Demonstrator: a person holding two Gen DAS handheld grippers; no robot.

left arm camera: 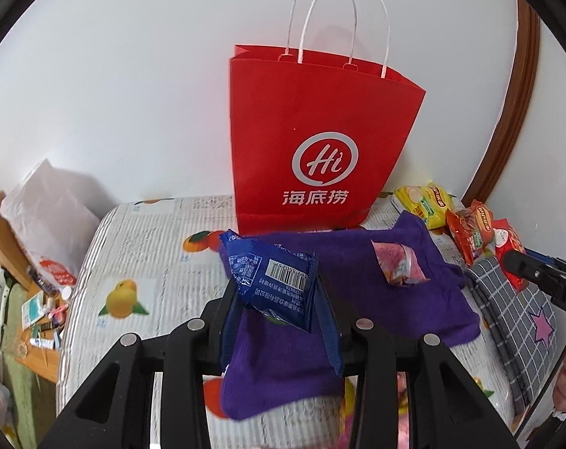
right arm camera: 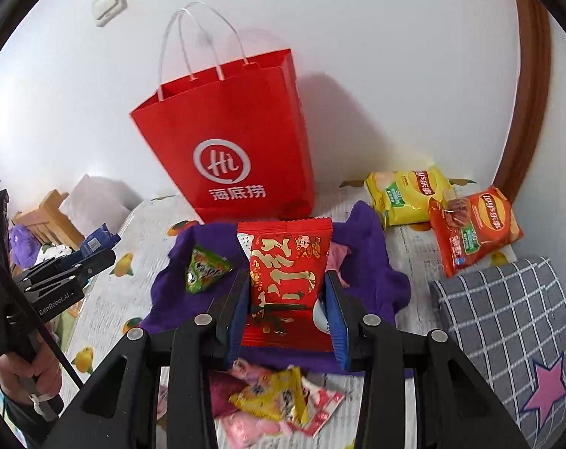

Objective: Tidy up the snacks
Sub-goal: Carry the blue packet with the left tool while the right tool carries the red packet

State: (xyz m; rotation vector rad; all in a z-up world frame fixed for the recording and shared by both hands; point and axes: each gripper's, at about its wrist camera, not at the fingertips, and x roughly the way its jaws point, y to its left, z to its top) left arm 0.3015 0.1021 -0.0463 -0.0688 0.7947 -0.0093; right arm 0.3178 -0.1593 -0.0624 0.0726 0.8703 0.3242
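Fruit-print bed cover [left arm camera: 140,247] against white wall, red paper carrier bag [left arm camera: 320,142] standing far. Left gripper [left arm camera: 275,295] clamping blue foil snack packet [left arm camera: 271,277]; right gripper [right arm camera: 286,295] clamping red foil snack packet [right arm camera: 286,277]. Both nearing bag; chip packets [right arm camera: 444,205] far right, sweets near, remaining unsorted.

Red paper bag [left arm camera: 313,142] stands upright at 12 o'clock against the wall, mouth open at top, handles [left arm camera: 335,18] up; air above it clear. Purple cloth [left arm camera: 414,262] spreads in front, pink packet [left arm camera: 399,265] on it at 1 o'clock. Yellow chip bag [right arm camera: 406,194] and orange chip bag [right arm camera: 474,228] crowd 2 o'clock; checked cushion [right arm camera: 507,310] blocks 3 o'clock. Bed [left arm camera: 140,247] bare at 10 o'clock. Loose packets [right arm camera: 279,400] at 6 o'clock.
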